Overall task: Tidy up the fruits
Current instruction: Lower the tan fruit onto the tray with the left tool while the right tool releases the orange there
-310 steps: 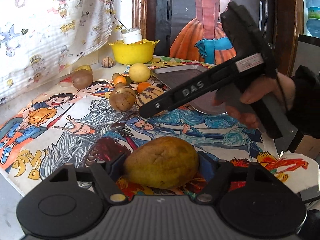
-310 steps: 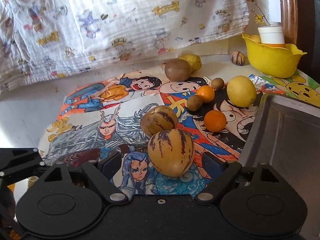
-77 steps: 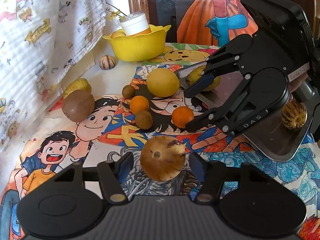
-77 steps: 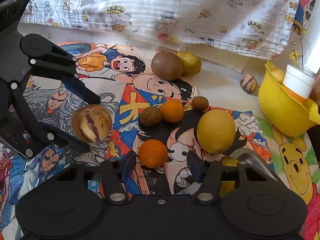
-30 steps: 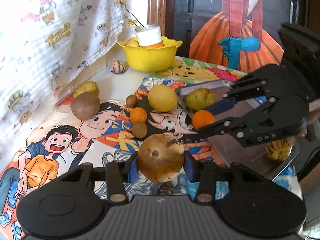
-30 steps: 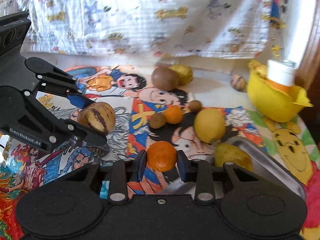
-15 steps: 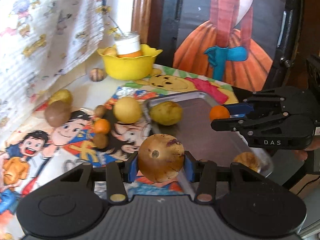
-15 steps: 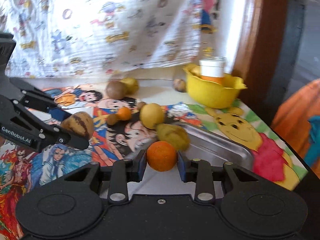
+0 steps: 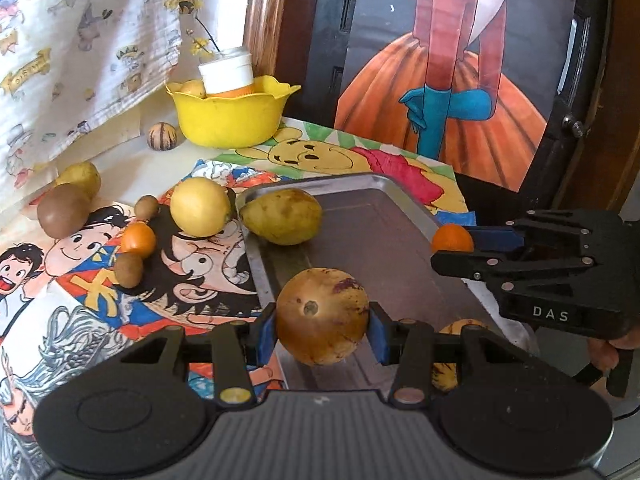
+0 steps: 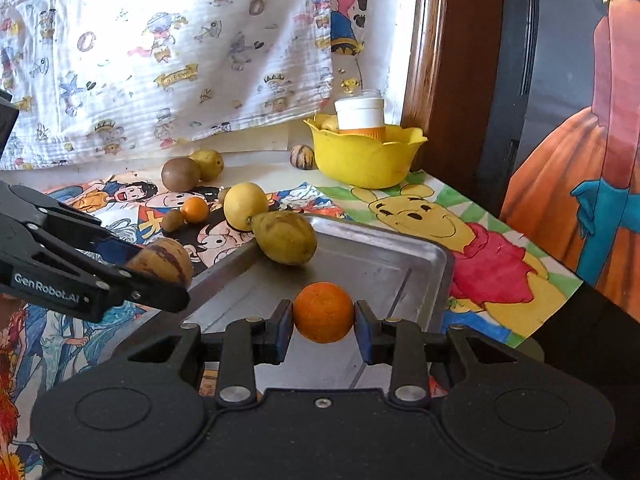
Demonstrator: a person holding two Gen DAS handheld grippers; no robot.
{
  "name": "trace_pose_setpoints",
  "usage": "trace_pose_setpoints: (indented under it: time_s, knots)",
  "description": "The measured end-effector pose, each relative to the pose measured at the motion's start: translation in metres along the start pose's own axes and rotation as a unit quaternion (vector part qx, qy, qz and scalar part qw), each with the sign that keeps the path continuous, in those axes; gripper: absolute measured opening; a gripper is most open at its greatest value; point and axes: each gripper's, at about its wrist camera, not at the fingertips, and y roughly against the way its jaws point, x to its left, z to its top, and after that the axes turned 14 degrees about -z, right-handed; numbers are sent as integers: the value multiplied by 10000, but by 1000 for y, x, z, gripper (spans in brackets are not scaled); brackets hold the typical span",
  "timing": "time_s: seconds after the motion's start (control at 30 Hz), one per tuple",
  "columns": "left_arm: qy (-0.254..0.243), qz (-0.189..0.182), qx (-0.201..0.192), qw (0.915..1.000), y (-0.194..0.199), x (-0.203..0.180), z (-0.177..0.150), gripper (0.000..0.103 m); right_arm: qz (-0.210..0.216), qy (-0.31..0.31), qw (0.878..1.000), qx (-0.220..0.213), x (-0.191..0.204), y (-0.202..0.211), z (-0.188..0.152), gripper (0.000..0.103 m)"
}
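Surface (image 10: 256, 178): pale top, mostly covered by cartoon-print sheets (image 9: 192, 264) showing comic characters and a yellow bear in a red shirt. Landmark: metal tray (image 10: 400, 256), lying on the sheets.

Room: white cloth printed with small cartoon figures (image 10: 160, 48) hangs behind the surface, left of the tray. Beyond the tray, a brown wooden frame (image 10: 444, 60) and a dark panel carrying a picture of a figure in an orange skirt with blue gloves (image 9: 444, 92).

On the tray: a yellow-green fruit (image 10: 285, 237) at its far left corner; a striped fruit at its near edge, largely hidden behind the left gripper in the left wrist view.

Left of the tray, on the sheets: a round yellow fruit (image 10: 245, 205) just beside the rim, a small orange fruit (image 10: 195, 209), two small brown fruits, then a larger brown fruit (image 10: 180, 174) and a yellow one farther off. Beyond the tray: yellow scalloped bowl (image 10: 366, 154) holding a white-capped jar (image 10: 359, 114); a small striped fruit (image 10: 303, 157) beside the bowl.

Left gripper (image 9: 322, 328): fingers clamped on a tan purple-flecked fruit (image 9: 322, 322), over the tray's near left rim. Right gripper (image 10: 323, 330): fingers narrow, clamped on an orange (image 10: 323, 312), above the tray.

Writing: "DAS" on the right gripper; "GenRobot.AI" on the left gripper.
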Motion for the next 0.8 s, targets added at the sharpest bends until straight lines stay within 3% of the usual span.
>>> trace_pose_setpoints:
  time_s: [0.3, 0.57, 0.8]
  knots:
    - [-202, -29, 199, 9996, -11, -8, -6, 50, 0, -74, 9998, 158, -6, -8, -19, 35]
    - [-266, 13, 296, 9992, -17, -10, -9, 50, 48, -168, 9997, 150, -8, -10, -20, 35]
    - [-315, 21, 377, 9988, -20, -12, -11, 50, 251, -488, 9977, 396, -12, -15, -22, 35]
